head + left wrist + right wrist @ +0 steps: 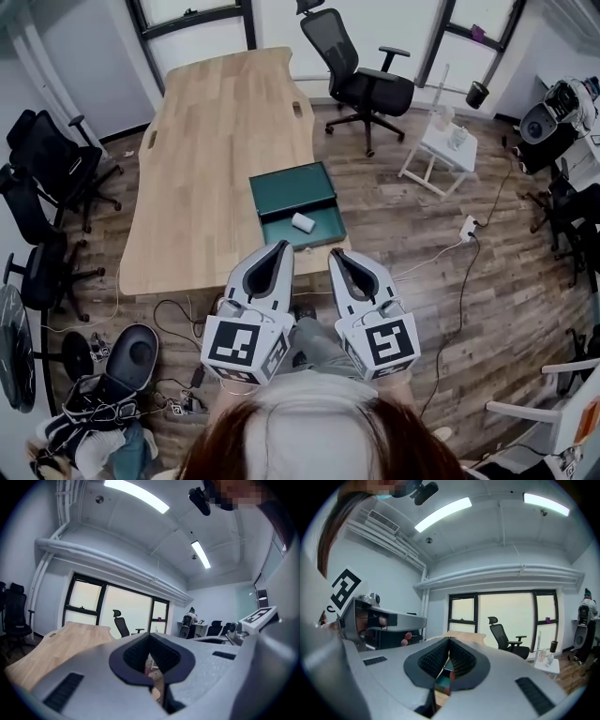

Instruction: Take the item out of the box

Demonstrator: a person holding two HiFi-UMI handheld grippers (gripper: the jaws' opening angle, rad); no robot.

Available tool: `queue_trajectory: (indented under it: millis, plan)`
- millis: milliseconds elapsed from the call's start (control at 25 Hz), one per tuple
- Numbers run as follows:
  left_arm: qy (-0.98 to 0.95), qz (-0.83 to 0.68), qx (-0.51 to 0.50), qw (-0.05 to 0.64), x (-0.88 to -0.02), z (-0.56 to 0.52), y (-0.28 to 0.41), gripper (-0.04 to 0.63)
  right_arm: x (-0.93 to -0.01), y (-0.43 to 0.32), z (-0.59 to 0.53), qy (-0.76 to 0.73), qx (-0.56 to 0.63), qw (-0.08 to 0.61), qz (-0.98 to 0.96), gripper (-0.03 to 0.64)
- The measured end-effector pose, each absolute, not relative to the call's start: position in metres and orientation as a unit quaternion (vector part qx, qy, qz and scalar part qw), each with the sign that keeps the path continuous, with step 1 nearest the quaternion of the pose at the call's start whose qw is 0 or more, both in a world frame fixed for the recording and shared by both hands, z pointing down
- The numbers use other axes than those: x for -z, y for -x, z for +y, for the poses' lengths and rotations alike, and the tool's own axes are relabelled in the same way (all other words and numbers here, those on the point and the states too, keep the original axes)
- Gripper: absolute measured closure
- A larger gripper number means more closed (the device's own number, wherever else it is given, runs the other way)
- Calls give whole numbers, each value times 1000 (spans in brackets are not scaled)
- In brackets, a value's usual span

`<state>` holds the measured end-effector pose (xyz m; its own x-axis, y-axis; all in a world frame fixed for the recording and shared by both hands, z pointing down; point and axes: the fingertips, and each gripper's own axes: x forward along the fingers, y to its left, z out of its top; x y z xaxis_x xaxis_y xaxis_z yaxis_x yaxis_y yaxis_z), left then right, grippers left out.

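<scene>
Two closed, empty sets of fingers: left gripper (283,246), right gripper (336,253); hazard: arriving unopened, they'd shove white item (303,222) about green box (281,192)

Teal-grn box (291,190), wht item (303,222), lt wood tbl (216,141).

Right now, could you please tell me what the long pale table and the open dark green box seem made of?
The long pale table looks like matte wood: plank seams and grain show. The open dark green box is probably matte cardboard, given thin walls.
</scene>
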<state>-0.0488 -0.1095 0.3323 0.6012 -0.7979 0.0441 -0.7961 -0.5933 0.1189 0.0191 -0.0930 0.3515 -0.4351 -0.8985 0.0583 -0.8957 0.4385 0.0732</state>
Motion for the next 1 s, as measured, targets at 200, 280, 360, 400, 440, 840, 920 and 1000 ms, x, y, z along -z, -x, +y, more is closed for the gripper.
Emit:
queue_trajectory:
  millis: [200, 280, 360, 400, 440, 840, 920, 1000]
  plan:
    - [-888, -457, 2, 58, -331, -134, 53, 588, -353, -18, -117, -522, 10, 47, -852, 592]
    - [-888, -456, -13, 60, -338, -144, 52, 588, -355, -19, -128, -521, 4, 49, -852, 592]
    - [-887, -457, -25, 64, -344, -153, 52, 588, -358, -19, -138, -520, 1, 54, -852, 592]
    - [-886, -459, -27, 66, -346, -158, 52, 588, -359, -18, -143, -519, 0, 57, -853, 592]
    - [-885, -460, -28, 67, -346, -162, 53, 588, -361, -18, -148, -518, -1, 60, -853, 592]
    - [-876, -475, -28, 80, -350, -203, 59, 588, -384, -14, -186, -500, -25, 84, -861, 592]
    - [-875, -476, -30, 78, -350, -210, 59, 588, -390, -14, -193, -498, -28, 94, -862, 592]
    - [-874, -480, -31, 74, -348, -218, 59, 588, -397, -15, -200, -495, -30, 104, -862, 592]
